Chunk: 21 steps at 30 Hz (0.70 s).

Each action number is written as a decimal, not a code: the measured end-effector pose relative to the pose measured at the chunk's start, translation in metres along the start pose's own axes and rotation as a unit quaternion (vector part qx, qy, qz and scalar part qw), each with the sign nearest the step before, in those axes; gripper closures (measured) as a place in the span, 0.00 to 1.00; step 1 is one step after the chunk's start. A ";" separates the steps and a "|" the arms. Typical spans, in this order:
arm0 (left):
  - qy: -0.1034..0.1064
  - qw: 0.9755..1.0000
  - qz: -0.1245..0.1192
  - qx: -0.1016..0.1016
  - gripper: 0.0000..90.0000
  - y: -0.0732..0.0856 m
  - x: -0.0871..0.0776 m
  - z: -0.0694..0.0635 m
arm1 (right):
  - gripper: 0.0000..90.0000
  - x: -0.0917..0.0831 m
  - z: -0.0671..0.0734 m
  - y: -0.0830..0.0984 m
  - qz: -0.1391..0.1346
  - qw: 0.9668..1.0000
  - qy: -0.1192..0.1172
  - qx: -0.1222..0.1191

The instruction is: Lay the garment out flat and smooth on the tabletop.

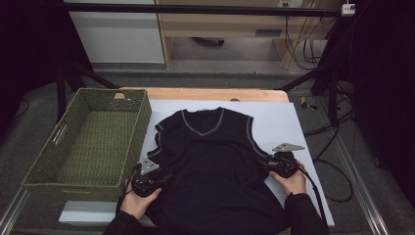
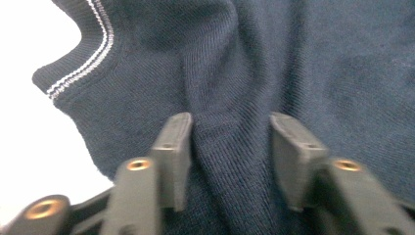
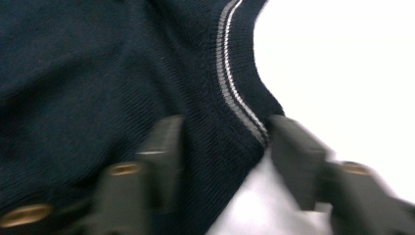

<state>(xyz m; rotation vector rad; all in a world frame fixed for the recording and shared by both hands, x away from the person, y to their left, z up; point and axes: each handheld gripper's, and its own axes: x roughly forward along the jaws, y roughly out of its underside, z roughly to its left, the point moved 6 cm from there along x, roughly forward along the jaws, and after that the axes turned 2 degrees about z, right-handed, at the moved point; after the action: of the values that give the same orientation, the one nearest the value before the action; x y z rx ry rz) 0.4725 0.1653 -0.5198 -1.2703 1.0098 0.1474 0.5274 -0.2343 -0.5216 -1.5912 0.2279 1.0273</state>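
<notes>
A dark sleeveless knit vest (image 1: pixel 215 161) with grey-striped trim lies flat on a pale mat (image 1: pixel 281 120), neck away from me. My left gripper (image 1: pixel 164 178) rests on the vest's left side below the armhole. In the left gripper view its jaws (image 2: pixel 230 122) stand apart with a raised ridge of the vest (image 2: pixel 220 147) between them. My right gripper (image 1: pixel 266 166) sits at the vest's right edge. In the right gripper view its jaws (image 3: pixel 225 122) straddle the striped armhole edge of the vest (image 3: pixel 230 88), with a sliver of mat showing beside the right jaw.
A green woven basket (image 1: pixel 139 122) stands with nothing in it at the left, close against the mat and the vest's left shoulder. The wooden table edge (image 1: pixel 210 94) runs behind the mat. Black frame bars and cables lie beyond the table at the right.
</notes>
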 end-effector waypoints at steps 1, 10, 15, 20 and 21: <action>0.008 1.000 0.003 -0.008 0.77 0.001 0.000 -0.001 | 0.84 -0.002 -0.001 0.000 0.002 1.000 -0.004 0.005; 0.059 0.998 0.007 -0.020 0.92 0.001 -0.010 -0.014 | 0.92 -0.037 -0.010 0.005 -0.005 1.000 -0.002 0.005; 0.094 0.996 0.004 -0.005 0.92 0.003 -0.026 -0.035 | 0.92 -0.055 -0.022 0.021 0.024 0.999 0.022 -0.003; 0.038 0.998 -0.041 0.004 0.59 -0.012 -0.024 -0.019 | 0.85 -0.052 -0.023 0.030 0.056 0.998 0.017 -0.007; 0.027 0.999 -0.045 -0.004 0.54 -0.015 -0.022 -0.012 | 0.79 -0.052 -0.022 0.026 0.039 0.999 0.018 -0.007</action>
<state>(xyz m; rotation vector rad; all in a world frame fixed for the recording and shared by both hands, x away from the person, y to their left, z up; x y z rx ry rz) 0.4619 0.1599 -0.4932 -1.3310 0.9971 0.0492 0.4903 -0.2814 -0.5038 -1.6254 0.3088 1.0627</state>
